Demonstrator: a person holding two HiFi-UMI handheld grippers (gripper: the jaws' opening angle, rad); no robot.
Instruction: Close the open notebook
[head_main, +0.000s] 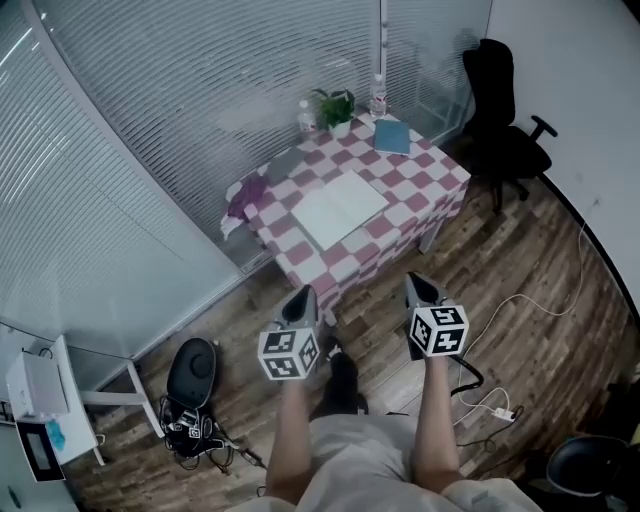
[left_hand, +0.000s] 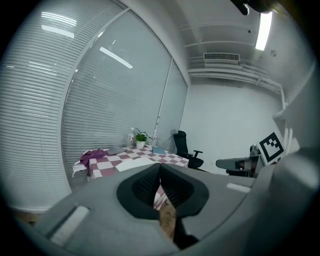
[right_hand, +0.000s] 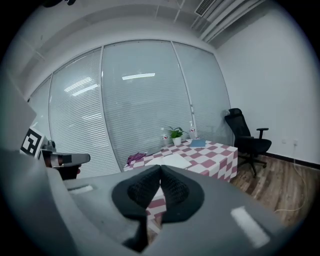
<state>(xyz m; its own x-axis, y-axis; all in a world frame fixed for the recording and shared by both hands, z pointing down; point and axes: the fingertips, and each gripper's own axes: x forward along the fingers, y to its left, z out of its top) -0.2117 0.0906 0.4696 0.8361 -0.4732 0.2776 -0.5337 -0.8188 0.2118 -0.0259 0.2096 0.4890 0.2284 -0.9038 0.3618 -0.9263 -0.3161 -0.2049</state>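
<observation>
The open white-paged paper notebook lies flat on the red-and-white checked table, well ahead of the left gripper and right gripper, both clenched empty; probably light and floppy, it is best lifted by one cover's outer edge.

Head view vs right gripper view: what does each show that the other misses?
Head view only: the person's forearms, the right gripper seen from outside with its marker cube, a black bag and a power strip on the floor.
Right gripper view only: that gripper's jaws close up, together with nothing between them, plus the ceiling.
Both: the checkered table, open notebook, plant, blue book, office chair and the left gripper.
</observation>
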